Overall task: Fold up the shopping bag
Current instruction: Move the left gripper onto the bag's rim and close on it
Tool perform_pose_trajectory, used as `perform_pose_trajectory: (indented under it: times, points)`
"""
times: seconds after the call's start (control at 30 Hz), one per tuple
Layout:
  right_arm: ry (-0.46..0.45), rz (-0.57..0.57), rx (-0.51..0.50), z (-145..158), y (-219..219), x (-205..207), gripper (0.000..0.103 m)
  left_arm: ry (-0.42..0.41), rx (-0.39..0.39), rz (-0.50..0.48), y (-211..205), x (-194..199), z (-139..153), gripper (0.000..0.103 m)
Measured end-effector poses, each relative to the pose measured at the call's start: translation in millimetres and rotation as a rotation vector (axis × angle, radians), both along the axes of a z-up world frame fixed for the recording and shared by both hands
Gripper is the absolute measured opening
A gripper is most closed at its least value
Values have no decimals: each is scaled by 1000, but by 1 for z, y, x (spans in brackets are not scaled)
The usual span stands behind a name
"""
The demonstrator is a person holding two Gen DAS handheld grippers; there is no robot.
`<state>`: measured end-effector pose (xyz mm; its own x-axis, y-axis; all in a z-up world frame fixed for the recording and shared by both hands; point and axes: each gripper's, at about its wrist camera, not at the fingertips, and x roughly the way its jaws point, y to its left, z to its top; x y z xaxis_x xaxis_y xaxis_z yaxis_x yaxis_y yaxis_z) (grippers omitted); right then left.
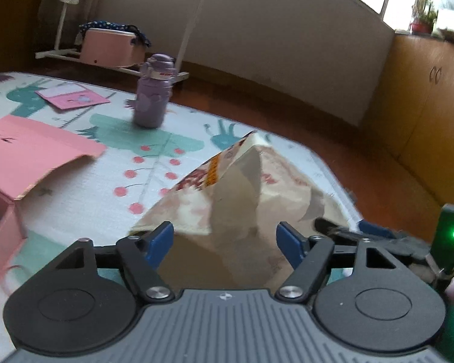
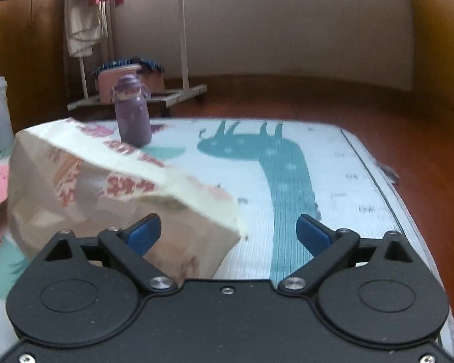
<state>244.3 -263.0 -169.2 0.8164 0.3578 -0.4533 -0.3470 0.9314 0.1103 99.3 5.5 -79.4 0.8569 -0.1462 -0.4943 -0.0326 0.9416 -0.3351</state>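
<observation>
I've got the beige paper shopping bag with red and orange print [image 1: 242,187] standing puffed up on the pastel animal-print foam mat [image 2: 333,181], nearer to me than the lilac plastic water bottle [image 1: 151,99], which I'll use as my landmark. Bag isn't flat yet, so in my view the fold hasn't really begun.

Left gripper [image 1: 225,242]: fingers released, blue pads either side of the bag's near edge w/o pressing, prob. lined up to pinch that edge. Right gripper [image 2: 228,231]: also released, the bag's lower corner sits btwn the pads, left pad close to the paper, right pad over bare mat. I'd say both are set at opposite ends of the bag so it can be pulled taut and flattened.

A pink cardboard box [image 1: 30,154] lies left of the bottle, nearer me. Print on the bag is too blurred to read; the bottle's band label likewise.
</observation>
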Motion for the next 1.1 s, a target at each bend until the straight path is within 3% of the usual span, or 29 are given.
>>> perform_pose_trajectory:
  times: [0.07,0.1,0.13,0.17,0.2,0.3,0.4,0.53,0.63,0.67,0.7,0.77,0.83,0.97,1.0,1.1]
  points:
    - [16,11,16,-3,-3,6,75,-2,-11,0,2,11,-2,65]
    - [37,18,20,-5,-5,9,48,3,-21,-3,3,15,-4,62]
    - [58,24,24,-7,-6,12,39,7,-30,-5,5,20,-5,53]
    - [75,18,23,-7,-9,14,39,17,-50,-25,5,22,-5,42]
    - [90,6,19,-6,-12,16,40,28,-70,-47,4,24,-4,39]
    - [96,-17,18,-5,-18,19,40,5,-163,-173,-6,18,1,39]
    - [119,-23,-20,-6,-21,18,49,0,-135,-201,-16,3,11,39]
    - [129,-51,-58,11,-39,-4,63,-12,-100,-187,-14,-19,20,48]
    - [121,-56,-53,26,-52,-26,65,-59,-81,-98,5,-42,25,66]
    - [89,-43,-60,34,-52,-38,65,-76,-73,-76,8,-47,26,78]
    - [47,-20,-75,41,-49,-51,65,-92,-16,-28,13,-57,26,84]
    - [-40,51,-125,53,-31,-75,65,-36,-12,-20,20,-59,25,85]
    - [-145,144,-205,60,-4,-101,65,2,-97,10,29,-61,21,85]
    - [-308,283,-375,54,48,-144,65,100,-483,152,60,-64,-12,85]
    - [-351,313,-432,48,61,-153,65,106,-510,160,62,-63,-16,85]
    - [-404,354,-534,32,81,-164,65,145,-769,208,70,-58,-47,78]
